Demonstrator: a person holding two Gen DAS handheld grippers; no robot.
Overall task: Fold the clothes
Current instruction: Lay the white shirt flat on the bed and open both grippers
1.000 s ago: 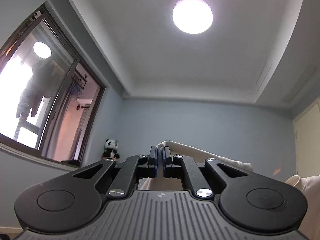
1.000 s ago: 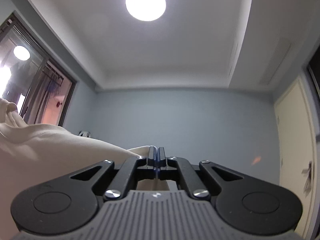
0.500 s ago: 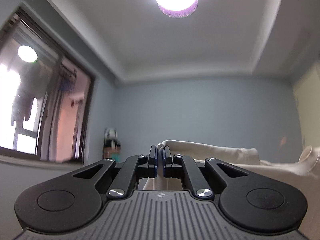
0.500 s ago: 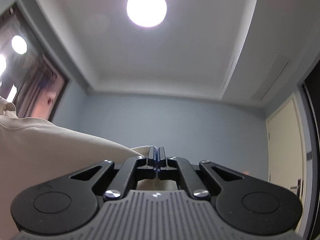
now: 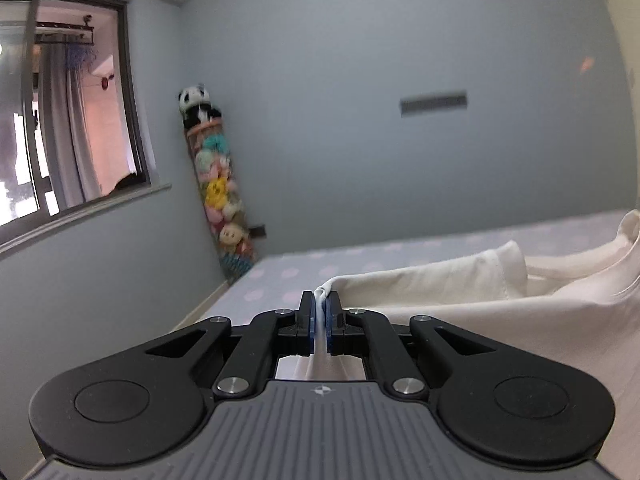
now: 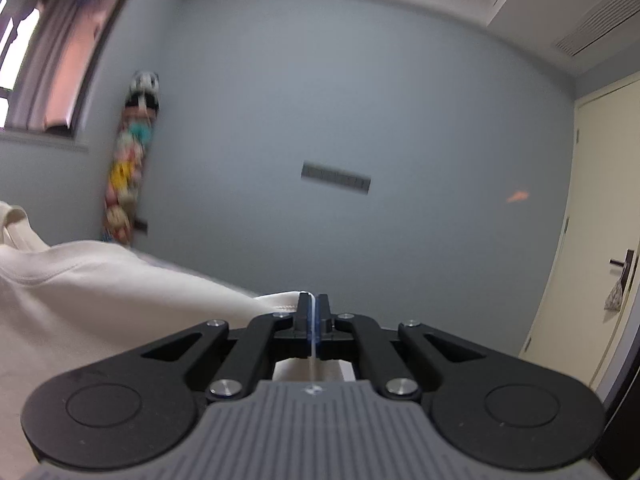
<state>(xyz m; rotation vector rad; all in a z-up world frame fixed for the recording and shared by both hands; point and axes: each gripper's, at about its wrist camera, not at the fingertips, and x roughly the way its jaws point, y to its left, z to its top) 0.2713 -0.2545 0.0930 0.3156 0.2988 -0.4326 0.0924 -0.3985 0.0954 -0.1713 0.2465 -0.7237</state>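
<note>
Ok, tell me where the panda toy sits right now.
The panda toy tops the leaning stack of plush toys in the room's far corner, right of the window, left in both wrist views.

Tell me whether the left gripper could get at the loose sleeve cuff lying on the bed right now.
Probably not as things stand. The left gripper is shut on the cream garment, so it has no free jaws. The sleeve cuff lies ahead to its right on the bed with nothing between, but it would have to let go first.

Cream garment (image 5: 500, 312), rumpled, lifted above the dotted bed, edges pinched at both ends.
</note>
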